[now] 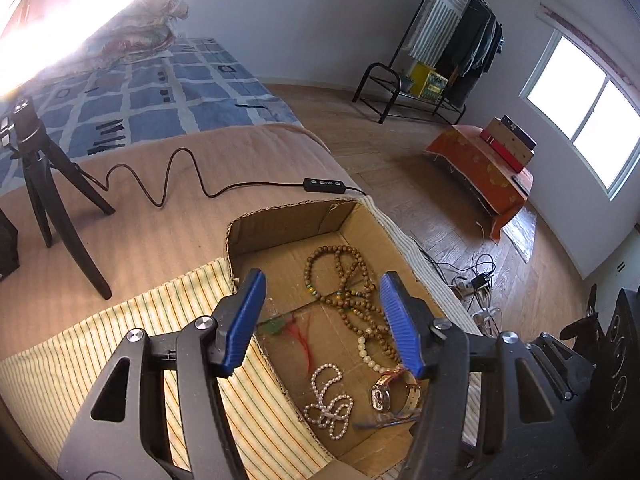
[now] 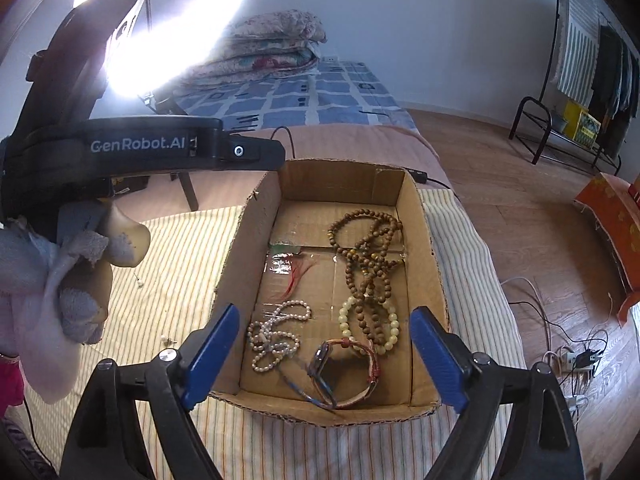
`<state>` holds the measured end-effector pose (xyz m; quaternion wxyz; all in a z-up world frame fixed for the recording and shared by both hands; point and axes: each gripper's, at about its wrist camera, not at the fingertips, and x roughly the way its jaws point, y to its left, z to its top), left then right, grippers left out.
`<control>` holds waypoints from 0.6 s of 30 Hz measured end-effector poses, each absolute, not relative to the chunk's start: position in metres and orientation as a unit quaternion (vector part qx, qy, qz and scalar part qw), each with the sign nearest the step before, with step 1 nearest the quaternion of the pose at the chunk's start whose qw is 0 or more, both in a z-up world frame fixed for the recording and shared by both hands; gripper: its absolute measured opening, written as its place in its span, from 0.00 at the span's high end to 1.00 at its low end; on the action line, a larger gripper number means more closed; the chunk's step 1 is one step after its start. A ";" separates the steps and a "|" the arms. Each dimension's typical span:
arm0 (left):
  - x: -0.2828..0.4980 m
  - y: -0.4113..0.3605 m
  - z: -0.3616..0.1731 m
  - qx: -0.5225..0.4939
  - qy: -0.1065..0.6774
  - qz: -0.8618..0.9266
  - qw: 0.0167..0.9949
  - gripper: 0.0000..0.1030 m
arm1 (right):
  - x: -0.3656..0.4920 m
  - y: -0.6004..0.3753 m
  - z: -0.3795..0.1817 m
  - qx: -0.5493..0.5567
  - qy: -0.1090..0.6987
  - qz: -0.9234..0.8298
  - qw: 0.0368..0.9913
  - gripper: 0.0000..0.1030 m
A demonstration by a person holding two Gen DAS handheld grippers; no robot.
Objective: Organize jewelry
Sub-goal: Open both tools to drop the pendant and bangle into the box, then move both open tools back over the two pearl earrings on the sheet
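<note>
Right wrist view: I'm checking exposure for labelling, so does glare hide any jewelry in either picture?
Right wrist view: ring light blows out the upper left, but the cardboard box stays readable. Left wrist view: glare burns the top-left corner only; wooden beads look sharp.

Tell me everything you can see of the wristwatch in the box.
The wristwatch lies in the near end of the cardboard box, tipped on its side, its dark rectangular face angled up. The reddish-brown strap, leather by the look, curls in an open loop. It touches the pale bead bracelet behind it. Neither gripper holds it.
</note>
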<state>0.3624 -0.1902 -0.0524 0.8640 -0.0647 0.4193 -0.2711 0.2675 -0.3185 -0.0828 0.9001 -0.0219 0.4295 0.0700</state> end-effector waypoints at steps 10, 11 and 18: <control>0.351 -0.176 -0.044 -0.055 0.408 -0.262 0.873 0.41 | 0.263 -0.307 -0.080 -0.030 0.425 0.083 0.901 0.14; 0.349 -0.174 -0.042 -0.054 0.407 -0.262 0.873 0.41 | 0.262 -0.305 -0.079 -0.030 0.424 0.084 0.901 0.14; 0.333 -0.146 -0.031 -0.035 0.391 -0.251 0.885 0.41 | 0.252 -0.289 -0.071 -0.027 0.405 0.105 0.908 0.14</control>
